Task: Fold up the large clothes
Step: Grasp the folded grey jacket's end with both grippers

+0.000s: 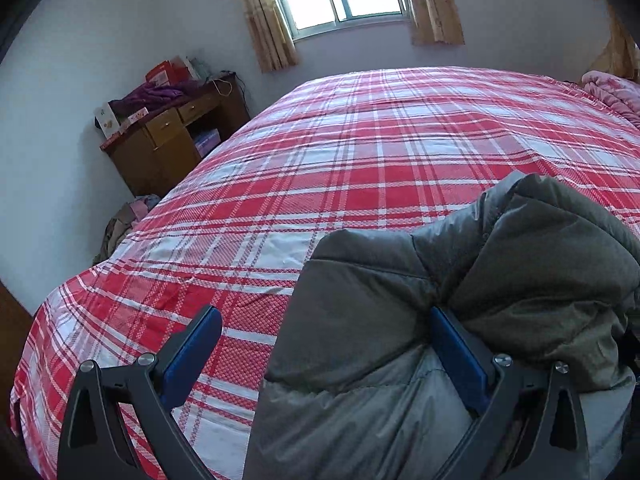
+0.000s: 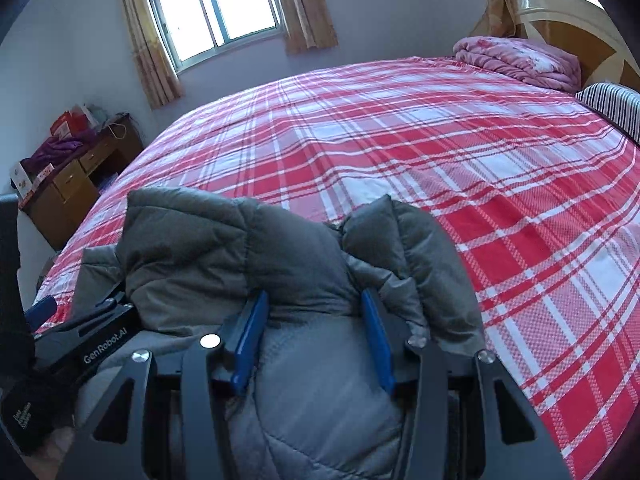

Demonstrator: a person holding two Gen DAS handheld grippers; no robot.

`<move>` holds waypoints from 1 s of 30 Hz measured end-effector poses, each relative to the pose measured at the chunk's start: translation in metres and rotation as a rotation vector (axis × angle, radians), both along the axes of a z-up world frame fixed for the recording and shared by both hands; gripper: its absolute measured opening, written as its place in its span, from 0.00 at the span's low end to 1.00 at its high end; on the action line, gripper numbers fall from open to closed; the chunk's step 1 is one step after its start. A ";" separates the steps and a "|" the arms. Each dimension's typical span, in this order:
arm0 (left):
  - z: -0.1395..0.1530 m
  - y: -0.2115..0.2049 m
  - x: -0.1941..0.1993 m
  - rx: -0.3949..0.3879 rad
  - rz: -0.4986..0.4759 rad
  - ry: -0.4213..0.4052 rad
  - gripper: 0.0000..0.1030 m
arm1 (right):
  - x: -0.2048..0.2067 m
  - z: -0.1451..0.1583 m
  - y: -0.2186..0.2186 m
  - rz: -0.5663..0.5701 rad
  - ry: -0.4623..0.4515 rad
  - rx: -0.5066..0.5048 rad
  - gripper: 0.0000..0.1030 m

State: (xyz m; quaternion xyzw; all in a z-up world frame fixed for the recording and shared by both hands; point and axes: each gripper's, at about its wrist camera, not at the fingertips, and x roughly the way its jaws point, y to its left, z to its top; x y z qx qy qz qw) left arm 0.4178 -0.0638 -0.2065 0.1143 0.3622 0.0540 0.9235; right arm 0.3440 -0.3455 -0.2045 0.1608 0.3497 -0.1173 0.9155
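- at the near edge of the plaid bed (image 2: 460, 152), i have the grey padded jacket (image 2: 248, 248) bunched up in a mound, most of it heaped right in front of both cameras and resting on the bedspread.
- my right gripper (image 2: 314, 344) is clenched on a thick roll of the jacket; both blue pads (image 2: 250, 344) press into the quilting from either side.
- my left gripper (image 1: 326, 356) stands wide apart: the pad nearer the jacket touches a fold, the other one hangs over bare plaid, so i read it as released, holding nothing.
- to do this step well, i judge the jacket wants spreading flat toward the middle of the bed before any fold; a heap like this will trap sleeves inside.
- i'd have the left claw take a matching edge or hem beside the right one, so the two pull evenly and the padding doesn't twist.
- puffy fill will likely spring back, so a deep bite on the seam looks safer than a pinch on the slick shell.
- both hands are pitched steeply down toward the bed, side by side, the left rig's body showing just left of the jacket in the right view.
- the pink quilt (image 2: 520, 60) at the far end of the bed is well apart.
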 end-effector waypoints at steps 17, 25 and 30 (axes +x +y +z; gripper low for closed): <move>-0.005 0.003 0.005 -0.018 -0.004 0.033 0.99 | 0.009 -0.005 0.007 -0.004 0.061 -0.056 0.50; -0.007 0.002 0.007 -0.010 -0.003 0.045 0.99 | 0.012 -0.006 0.010 -0.006 0.077 -0.076 0.50; -0.009 0.002 0.008 -0.003 -0.003 0.056 0.99 | 0.015 -0.007 0.014 -0.010 0.097 -0.103 0.51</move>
